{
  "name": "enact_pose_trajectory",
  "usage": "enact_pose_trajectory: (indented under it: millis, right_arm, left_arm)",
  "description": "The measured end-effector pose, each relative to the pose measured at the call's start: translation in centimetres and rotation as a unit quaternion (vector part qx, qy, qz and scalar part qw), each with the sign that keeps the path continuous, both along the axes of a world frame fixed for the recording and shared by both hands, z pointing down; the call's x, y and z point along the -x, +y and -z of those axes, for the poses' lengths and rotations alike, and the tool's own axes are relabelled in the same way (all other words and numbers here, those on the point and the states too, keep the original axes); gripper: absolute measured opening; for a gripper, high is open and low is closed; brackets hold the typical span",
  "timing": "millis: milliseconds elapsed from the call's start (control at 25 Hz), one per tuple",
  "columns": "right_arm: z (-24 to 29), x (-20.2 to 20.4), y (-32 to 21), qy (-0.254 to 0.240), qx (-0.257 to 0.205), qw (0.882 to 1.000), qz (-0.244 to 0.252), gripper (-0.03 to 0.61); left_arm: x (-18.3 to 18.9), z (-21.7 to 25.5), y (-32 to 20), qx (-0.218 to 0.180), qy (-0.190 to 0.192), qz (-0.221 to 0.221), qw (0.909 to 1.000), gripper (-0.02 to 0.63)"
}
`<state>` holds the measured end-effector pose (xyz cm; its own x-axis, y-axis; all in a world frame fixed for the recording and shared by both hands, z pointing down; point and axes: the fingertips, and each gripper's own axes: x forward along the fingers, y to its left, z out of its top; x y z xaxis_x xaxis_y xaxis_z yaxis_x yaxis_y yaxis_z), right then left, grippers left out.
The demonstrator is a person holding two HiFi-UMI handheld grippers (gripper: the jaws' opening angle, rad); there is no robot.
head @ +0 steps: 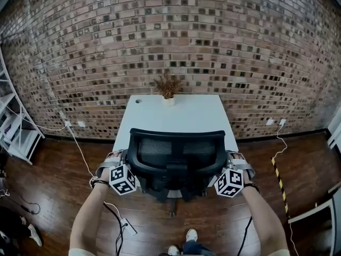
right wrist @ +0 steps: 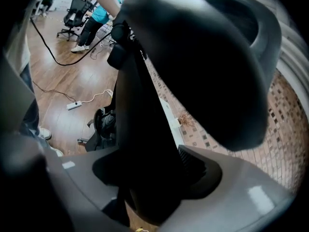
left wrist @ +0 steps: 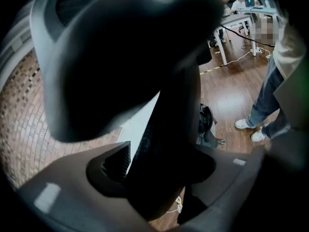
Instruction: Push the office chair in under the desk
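Note:
A black office chair (head: 176, 153) with a mesh back stands on the wood floor, its back toward me, right in front of the white desk (head: 181, 113). My left gripper (head: 120, 160) is at the backrest's left edge and my right gripper (head: 234, 160) at its right edge. In the left gripper view the dark back frame (left wrist: 169, 129) runs between the jaws of the left gripper (left wrist: 159, 170), which stand open around it. The right gripper view shows the same: the frame (right wrist: 140, 129) lies between the jaws of the right gripper (right wrist: 154, 175), loose on one side.
A dried plant in a pot (head: 168, 87) sits at the desk's far edge against the brick wall. White shelving (head: 16, 132) stands at the left. Cables and a power strip (head: 125, 224) lie on the floor, with yellow-black tape (head: 279, 177) at the right. My shoes (head: 191, 234) are behind the chair.

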<state>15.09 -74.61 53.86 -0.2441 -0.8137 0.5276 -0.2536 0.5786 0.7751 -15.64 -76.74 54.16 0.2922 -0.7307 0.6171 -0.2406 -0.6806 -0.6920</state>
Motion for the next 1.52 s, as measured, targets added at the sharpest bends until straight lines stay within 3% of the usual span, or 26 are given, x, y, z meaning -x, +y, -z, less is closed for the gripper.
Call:
enact_pose_trajectory:
  millis: [160, 440, 880, 1080, 1320, 1520]
  right_arm:
    - [0.4, -0.1, 0.7, 0.023, -0.019, 1.0, -0.002, 0.301]
    - [2.9, -0.6, 2.8, -0.004, -0.049, 0.998, -0.032, 0.31]
    - [5.4, 0.1, 8.5, -0.075, -0.092, 0.991, -0.066, 0.31]
    - [6.3, 1.7, 11.5, -0.133, -0.101, 0.983, -0.071, 0.305]
    - [7.7, 3.3, 16.7, -0.224, -0.1, 0.966, -0.085, 0.24]
    - [8.7, 4.8, 22.0, -0.293, -0.092, 0.949, -0.065, 0.15]
  left_arm:
    - [0.4, 0.3, 0.4, -0.003, -0.016, -0.006, 0.9999, 0.287]
    - [1.8, 1.9, 1.9, -0.033, -0.012, 0.006, 0.9994, 0.287]
    - [2.5, 4.7, 5.8, -0.089, 0.123, 0.078, 0.9853, 0.282]
    - [0.2, 6.0, 9.2, -0.111, 0.172, 0.076, 0.9759, 0.224]
    - [-4.6, 7.6, 15.2, -0.114, 0.246, 0.064, 0.9603, 0.137]
    - [-8.3, 8.8, 20.9, -0.087, 0.324, 0.063, 0.9401, 0.086]
